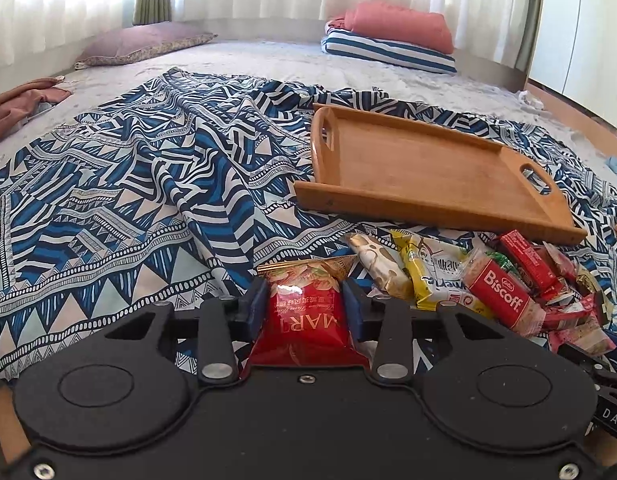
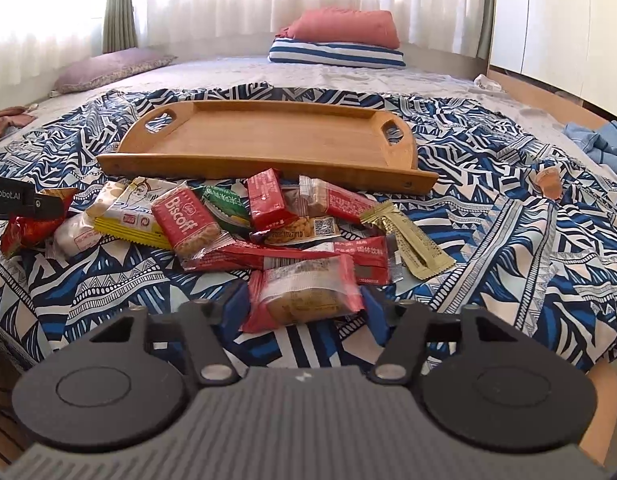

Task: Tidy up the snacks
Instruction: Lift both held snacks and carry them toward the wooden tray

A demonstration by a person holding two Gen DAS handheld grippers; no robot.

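My left gripper is shut on a red nut snack bag, held just above the patterned cloth; it also shows at the left of the right wrist view. A pile of snack packets lies in front of the wooden tray, with a Biscoff pack in it. In the right wrist view, my right gripper has its blue fingers on both sides of a red-edged cake packet at the pile's near edge. The wooden tray lies behind the pile and the Biscoff pack.
A blue patterned cloth covers the bed. Pillows and folded bedding lie at the far side. A blue garment lies at the right edge, by the wooden bed frame. White curtains hang behind.
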